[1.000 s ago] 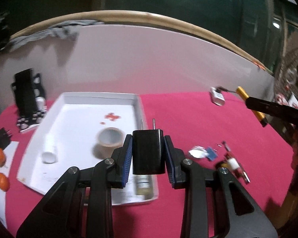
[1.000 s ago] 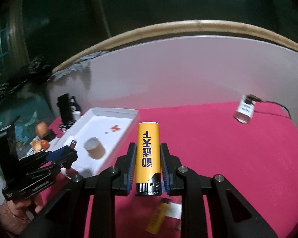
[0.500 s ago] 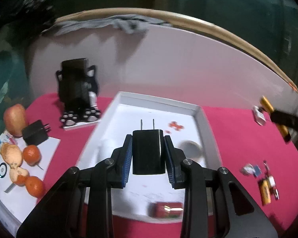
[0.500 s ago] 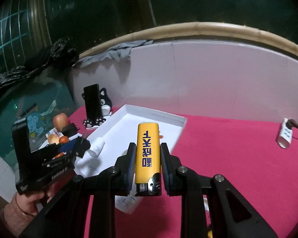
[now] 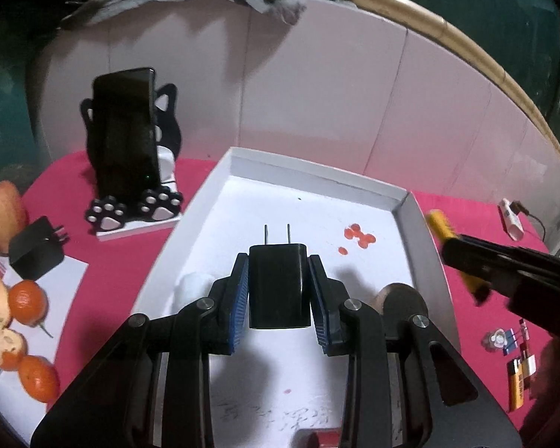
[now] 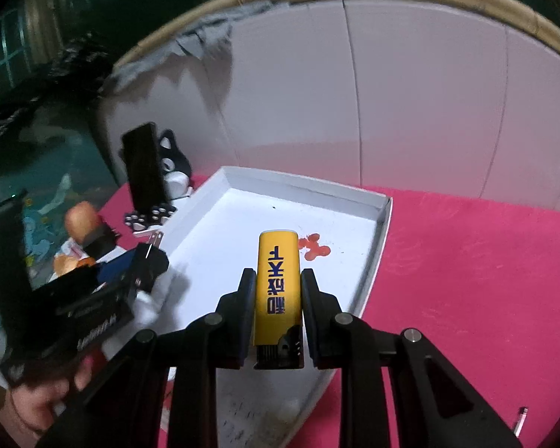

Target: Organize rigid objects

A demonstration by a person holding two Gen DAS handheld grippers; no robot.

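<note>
My left gripper (image 5: 279, 283) is shut on a black plug adapter (image 5: 279, 283), prongs forward, held over the white tray (image 5: 317, 175). My right gripper (image 6: 278, 291) is shut on a yellow lighter (image 6: 279, 280) with blue print, held over the tray's (image 6: 310, 183) right part. The lighter (image 5: 446, 231) and right gripper also show at the right in the left wrist view. The left gripper with the adapter (image 6: 149, 261) shows at the left in the right wrist view. A tape roll (image 5: 395, 295) and a white cylinder (image 5: 194, 285) lie in the tray.
A phone on a cat-shaped stand (image 5: 130, 142) stands left of the tray. Another black adapter (image 5: 35, 248), an apple (image 5: 0, 212) and oranges (image 5: 26, 298) lie at the far left. Small items and a lighter (image 5: 517, 380) lie on the red cloth at right. A white wall panel rises behind.
Both grippers have moved left and forward, now over the tray. The right gripper with the lighter has come close to the tray's right edge. Each keeps its hold.
</note>
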